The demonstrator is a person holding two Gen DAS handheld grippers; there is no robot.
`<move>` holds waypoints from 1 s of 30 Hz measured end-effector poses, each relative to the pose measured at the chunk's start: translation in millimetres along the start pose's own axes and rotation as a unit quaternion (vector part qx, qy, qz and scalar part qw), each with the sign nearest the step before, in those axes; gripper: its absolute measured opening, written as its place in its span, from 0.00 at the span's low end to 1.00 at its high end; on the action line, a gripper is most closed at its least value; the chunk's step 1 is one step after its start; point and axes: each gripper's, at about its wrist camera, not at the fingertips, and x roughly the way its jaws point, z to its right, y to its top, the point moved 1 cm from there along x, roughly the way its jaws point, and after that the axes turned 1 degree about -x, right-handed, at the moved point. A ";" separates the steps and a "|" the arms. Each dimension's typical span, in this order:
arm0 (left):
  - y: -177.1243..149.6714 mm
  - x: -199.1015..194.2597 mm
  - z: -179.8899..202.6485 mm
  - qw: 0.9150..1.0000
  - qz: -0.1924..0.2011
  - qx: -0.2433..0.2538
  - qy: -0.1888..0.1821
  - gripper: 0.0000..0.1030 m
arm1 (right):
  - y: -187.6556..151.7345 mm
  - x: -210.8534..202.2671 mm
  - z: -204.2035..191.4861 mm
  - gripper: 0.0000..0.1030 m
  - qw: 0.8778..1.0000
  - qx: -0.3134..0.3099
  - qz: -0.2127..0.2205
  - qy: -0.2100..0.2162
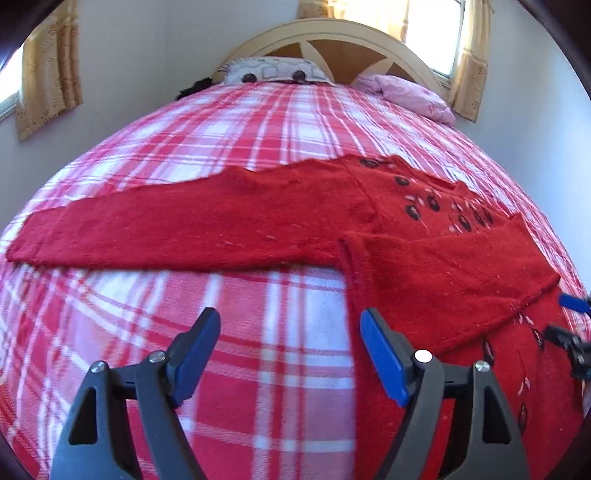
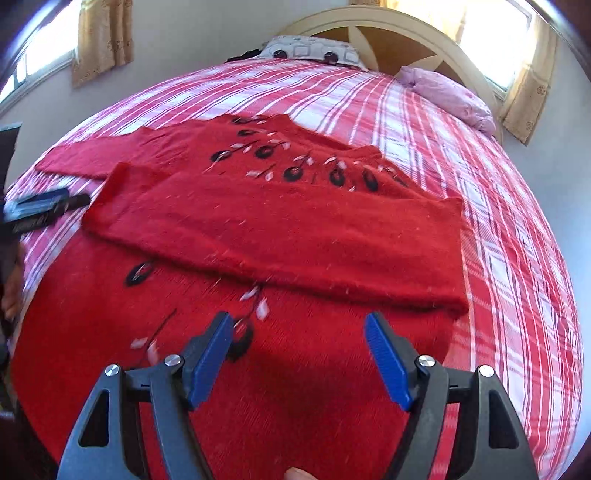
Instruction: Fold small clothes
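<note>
Bed (image 1: pixel 258 155), the largest item here, is covered by a red-and-white plaid blanket (image 2: pixel 517 258) that fills most of both my views and runs back to a cream arched headboard (image 1: pixel 332 33). Next in size is the red knitted sweater (image 2: pixel 295 236), lying flat on the blanket with black and pale flower motifs across its chest and lower front. One sleeve (image 1: pixel 147 225) stretches straight out to the left in my left view, resting on the plaid, while the other sleeve (image 2: pixel 314 251) is folded across the body of the garment. Curtains (image 1: pixel 48 70) in a tan print hang at bright windows on either side of the headboard. A pink pillow (image 2: pixel 450 96) sits at the head of the bed toward the right, and a patterned grey-and-white pillow (image 1: pixel 273 70) lies beside it at centre. My left gripper (image 1: pixel 290 328) hovers over bare plaid just beside the sweater's left edge, its blue pads spread wide with nothing between them. My right gripper (image 2: pixel 299 332) hangs above the sweater's lower front, its blue pads likewise parted and not pressing on the knit. A fingertip (image 2: pixel 295 474) shows at the bottom edge of my right view.
</note>
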 end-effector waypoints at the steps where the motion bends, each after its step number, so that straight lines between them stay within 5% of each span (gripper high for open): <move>1: 1.9 -2.9 -5.3 1.000 0.005 -0.003 0.005 0.78 | -2.7 -3.7 -5.0 0.72 1.000 -0.010 0.000 0.003; 9: 21.2 -7.4 -100.1 0.990 0.010 -0.087 0.106 0.78 | -12.4 -15.9 -42.9 0.72 0.997 -0.074 0.012 0.018; 17: 23.7 -9.6 -200.7 0.963 0.013 -0.190 0.192 0.74 | -13.6 -13.6 -40.0 0.72 0.998 -0.048 0.037 0.015; 21: 31.8 -6.5 -237.1 0.950 0.016 -0.240 0.198 0.67 | -10.2 -9.3 -41.8 0.72 0.998 -0.038 0.050 0.003; 30: 40.9 14.7 -263.2 0.937 0.004 -0.308 0.163 0.54 | -3.6 -1.9 -55.5 0.72 0.997 -0.029 0.065 0.009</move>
